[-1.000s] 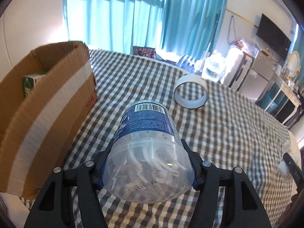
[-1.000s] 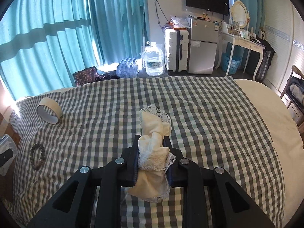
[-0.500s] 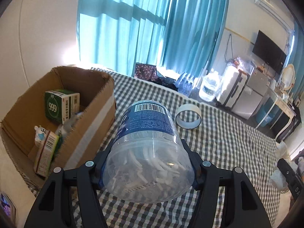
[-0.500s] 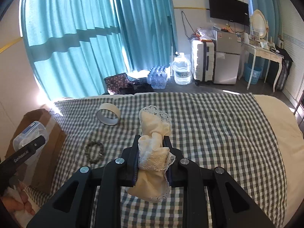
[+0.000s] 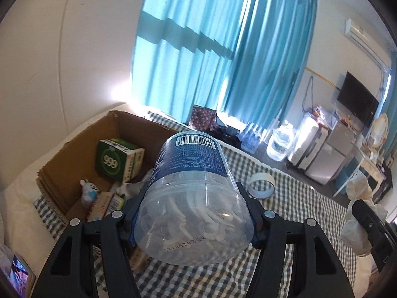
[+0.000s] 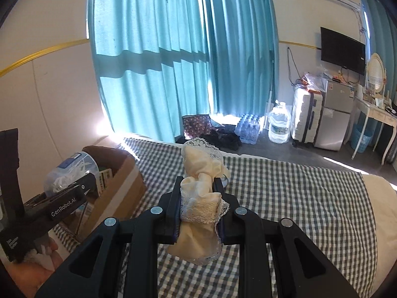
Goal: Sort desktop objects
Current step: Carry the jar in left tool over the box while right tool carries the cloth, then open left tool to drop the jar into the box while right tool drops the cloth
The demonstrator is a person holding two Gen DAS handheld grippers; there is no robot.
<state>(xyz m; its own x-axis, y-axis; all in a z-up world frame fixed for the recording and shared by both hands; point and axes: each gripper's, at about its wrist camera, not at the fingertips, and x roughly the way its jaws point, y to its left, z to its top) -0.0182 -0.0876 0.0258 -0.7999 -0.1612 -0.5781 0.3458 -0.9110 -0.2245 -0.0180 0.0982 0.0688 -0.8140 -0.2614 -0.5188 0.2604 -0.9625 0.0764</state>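
My left gripper [image 5: 192, 213] is shut on a clear plastic jar [image 5: 193, 198] with a blue label, full of white swabs; it hangs in the air beside the open cardboard box [image 5: 74, 154]. The same jar [image 6: 70, 173] and left gripper [image 6: 74, 188] show at the left of the right wrist view, over the box [image 6: 124, 176]. My right gripper [image 6: 197, 206] is shut on a knotted cream lace cloth [image 6: 201, 181], held above the checked cover. That cloth [image 5: 357, 193] shows at the right edge of the left wrist view.
The box holds a green carton [image 5: 116, 159], a small white toy [image 5: 88, 191] and other packets. A roll of tape [image 5: 261, 185] lies on the checked cover [image 6: 297, 198]. A hand [image 6: 37, 270] holds the left gripper. Curtains, a suitcase and water bottles stand beyond.
Both grippers have risen and swung left toward the box, each keeping its load. The inside of the box has come into the left view, and the jar now hangs beside it.
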